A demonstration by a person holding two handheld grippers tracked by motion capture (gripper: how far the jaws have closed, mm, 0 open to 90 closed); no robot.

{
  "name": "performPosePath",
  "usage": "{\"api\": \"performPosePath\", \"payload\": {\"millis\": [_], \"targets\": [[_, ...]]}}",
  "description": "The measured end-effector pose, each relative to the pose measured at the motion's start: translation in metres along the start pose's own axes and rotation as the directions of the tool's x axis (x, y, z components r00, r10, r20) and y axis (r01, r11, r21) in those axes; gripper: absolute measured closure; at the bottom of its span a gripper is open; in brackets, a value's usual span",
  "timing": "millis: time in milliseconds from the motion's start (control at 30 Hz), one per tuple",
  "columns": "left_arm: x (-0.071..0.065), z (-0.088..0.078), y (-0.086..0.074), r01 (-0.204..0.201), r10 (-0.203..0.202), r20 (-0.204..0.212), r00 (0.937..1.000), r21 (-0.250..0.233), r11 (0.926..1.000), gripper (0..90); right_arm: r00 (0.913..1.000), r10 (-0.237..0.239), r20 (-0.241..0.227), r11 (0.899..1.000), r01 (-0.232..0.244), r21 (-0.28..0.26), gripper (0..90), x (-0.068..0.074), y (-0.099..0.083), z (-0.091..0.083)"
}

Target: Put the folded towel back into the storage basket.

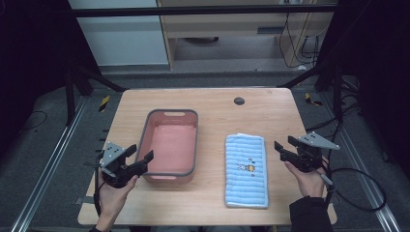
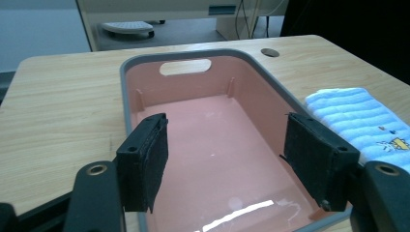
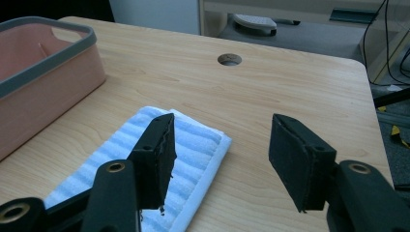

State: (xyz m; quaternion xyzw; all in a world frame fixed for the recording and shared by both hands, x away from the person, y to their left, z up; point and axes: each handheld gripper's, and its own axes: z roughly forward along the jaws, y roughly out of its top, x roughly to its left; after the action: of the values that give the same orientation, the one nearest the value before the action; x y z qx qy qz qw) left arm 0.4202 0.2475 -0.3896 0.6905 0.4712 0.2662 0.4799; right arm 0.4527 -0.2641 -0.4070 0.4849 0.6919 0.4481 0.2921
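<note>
The desk [image 1: 212, 104] holds a pink tub [image 1: 171, 145] on the left & a folded blue towel [image 1: 246, 169] on the right, a bit apart. The towel lies flat, near the right edge.

What could go wrong: the left gripper [image 1: 140, 157] is open w/ nothing in it, right at the tub's near left corner. If it bumps the rim, the tub could slide away. The right gripper [image 1: 285, 145] is open too, just right of the towel, not touching it. If it grabs just the top layer, the towel could unfold & flop out of shape. If it comes in too low, it could push the towel along the desk.

High view: both hands & the whole towel w/ its small picture. Left gripper view: inside the tub [image 2: 212, 140], bare & shiny. Right gripper view: the towel's far corner [image 3: 193, 140] by one jaw, & the desk hole [image 3: 229, 59] up close.
</note>
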Motion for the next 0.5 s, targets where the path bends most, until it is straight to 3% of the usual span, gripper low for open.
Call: {"api": "performPosePath", "payload": {"millis": [500], "targets": [[-0.033,0.019,0.010,-0.021,0.022,0.064,0.9977,-0.012,0.9997,34.0,0.9996,0.018,-0.021,0.999,-0.019,-0.044,42.1,0.002,0.019,0.004]]}}
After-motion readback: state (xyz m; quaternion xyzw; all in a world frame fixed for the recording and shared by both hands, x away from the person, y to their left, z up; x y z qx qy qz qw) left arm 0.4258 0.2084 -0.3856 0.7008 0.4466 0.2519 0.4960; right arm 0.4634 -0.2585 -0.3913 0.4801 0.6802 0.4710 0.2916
